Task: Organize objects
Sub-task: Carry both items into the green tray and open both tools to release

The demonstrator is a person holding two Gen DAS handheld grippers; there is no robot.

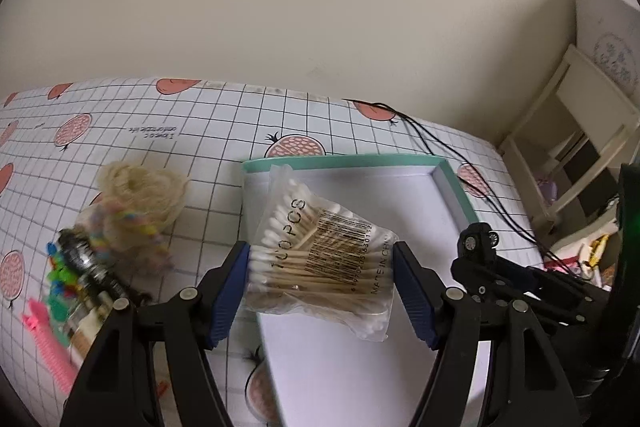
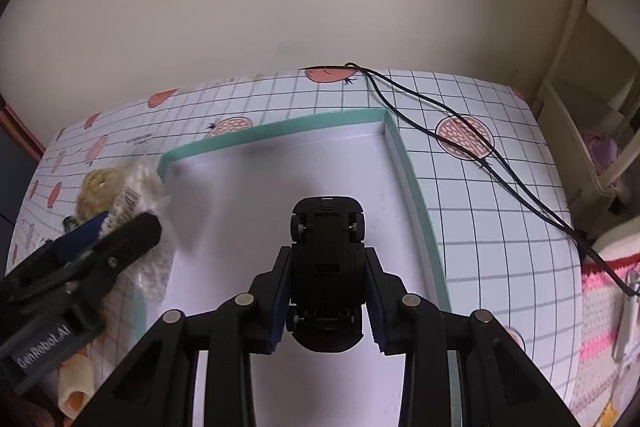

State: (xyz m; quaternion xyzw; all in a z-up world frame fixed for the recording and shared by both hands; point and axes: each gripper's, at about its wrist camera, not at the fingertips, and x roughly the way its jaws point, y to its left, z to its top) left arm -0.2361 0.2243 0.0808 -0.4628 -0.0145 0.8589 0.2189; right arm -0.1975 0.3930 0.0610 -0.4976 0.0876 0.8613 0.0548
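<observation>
Both grippers are working over the shallow teal-rimmed box [image 2: 416, 187], which looks to be the collecting place for the loose things on the grid-patterned surface [image 1: 224, 107]. The left gripper [image 1: 322, 275] has its jaws set wide on either side of the bag of cotton swabs [image 1: 320, 259]: the blue pad [image 1: 230, 291] on one side appears to touch the white swab tips, while the pad on the other side stands at the edge of the plastic, so whether the bag is truly pinched or just lying between them cannot be told from this view. The bag hangs partly over the box's near-left rim, tilted, with most of it above the white floor of the box, which fits a drop-off into that corner. The right gripper [image 2: 328, 291] has its jaws closed narrow on a black toy car [image 2: 326, 267], held belly-up with its wheels and chassis facing the camera and its nose pointing away, over the middle of the box floor; gripping it by the flanks keeps it from rolling. Left of the box, still on the surface, lie a ball of pale yarn [image 1: 140, 191], a pile of coloured pins [image 1: 60, 267] and a pink comb-like piece [image 1: 48, 343], likely awaiting their turn. Two black cables [image 2: 460, 131] trail across the far side.
</observation>
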